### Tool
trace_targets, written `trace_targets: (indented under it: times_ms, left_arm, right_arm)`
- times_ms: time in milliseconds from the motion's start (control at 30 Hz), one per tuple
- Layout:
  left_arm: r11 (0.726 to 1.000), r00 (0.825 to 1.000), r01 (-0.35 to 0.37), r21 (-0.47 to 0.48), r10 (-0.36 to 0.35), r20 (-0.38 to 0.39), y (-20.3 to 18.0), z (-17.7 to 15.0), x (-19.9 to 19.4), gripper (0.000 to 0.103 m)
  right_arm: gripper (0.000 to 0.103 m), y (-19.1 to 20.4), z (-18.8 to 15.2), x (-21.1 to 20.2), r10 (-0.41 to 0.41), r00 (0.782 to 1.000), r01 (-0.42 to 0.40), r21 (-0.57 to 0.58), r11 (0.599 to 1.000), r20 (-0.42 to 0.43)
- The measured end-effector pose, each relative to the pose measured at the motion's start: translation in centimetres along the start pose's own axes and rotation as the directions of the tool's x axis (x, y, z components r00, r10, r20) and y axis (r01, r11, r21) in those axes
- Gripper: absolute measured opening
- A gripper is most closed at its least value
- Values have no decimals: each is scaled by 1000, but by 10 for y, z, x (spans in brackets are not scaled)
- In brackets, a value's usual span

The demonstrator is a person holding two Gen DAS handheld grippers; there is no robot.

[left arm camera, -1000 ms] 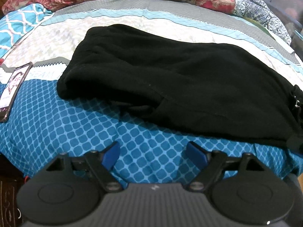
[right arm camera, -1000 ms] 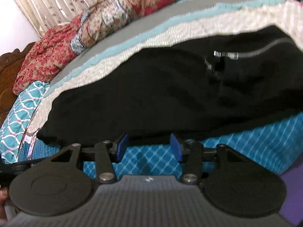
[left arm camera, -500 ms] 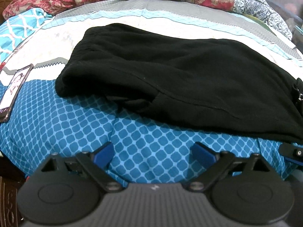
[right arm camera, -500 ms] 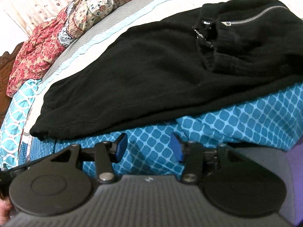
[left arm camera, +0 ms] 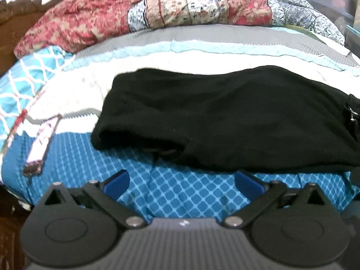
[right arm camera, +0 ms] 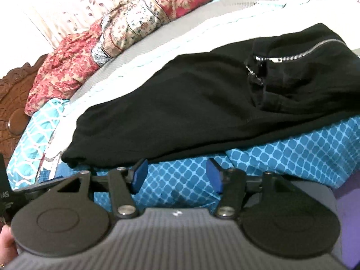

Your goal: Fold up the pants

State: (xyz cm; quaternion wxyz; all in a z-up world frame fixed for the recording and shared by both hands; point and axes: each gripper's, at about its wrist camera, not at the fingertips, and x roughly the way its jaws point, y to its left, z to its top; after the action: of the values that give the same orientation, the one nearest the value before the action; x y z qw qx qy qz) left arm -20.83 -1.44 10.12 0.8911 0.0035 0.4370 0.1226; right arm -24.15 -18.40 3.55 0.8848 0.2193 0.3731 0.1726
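Black pants point(left arm camera: 220, 117) lie folded lengthwise across the bed, also in the right wrist view point(right arm camera: 191, 105). A silver zipper point(right arm camera: 301, 54) shows near the waist end at the right. The leg end points left. My left gripper point(left arm camera: 182, 183) is open and empty, held just short of the pants' near edge over the blue patterned sheet. My right gripper point(right arm camera: 176, 174) is open and empty, also just short of the near edge, close to the leg part.
A phone point(left arm camera: 41, 144) lies on the sheet left of the pants. A floral quilt point(left arm camera: 157, 15) is piled along the far side of the bed. A carved wooden headboard point(right arm camera: 13, 103) stands at the left. The bed's blue sheet point(left arm camera: 90, 157) drops off toward me.
Both grippers have pulled back and lowered from the pants toward the bed's near edge. The left jaws have opened wider. The pants have not moved.
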Motion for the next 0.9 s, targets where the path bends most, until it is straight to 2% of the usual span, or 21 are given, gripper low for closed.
trace_targets:
  times_ms: [167,433,567,700,900]
  left_arm:
    - [1000,1000,11,12,-11,25,-4,3,-15,103]
    - [1000,999,-11,15,10,54,1,5,-26,103]
    - [1000,999,-9,3,9,38,3,5,-26,103]
    - [1000,1000,-11,11,11,-10,-1,3,-23,103]
    - [1000,1000,-10,22,11,-21,-5,-5,-25,103]
  right_arm:
    - [60,10,-4,-9,4,999,-2,-35,999,47]
    - [61,10,-2,-17,5,994,2,-63,998,105]
    - [61,12,-3,-17,-5,993,11,-47,999,119]
    - [62,13,-5,-18,-17,992,20,-20,1000,125]
    - [68,14,-11,-22,-24,992,26,-12,1000,125]
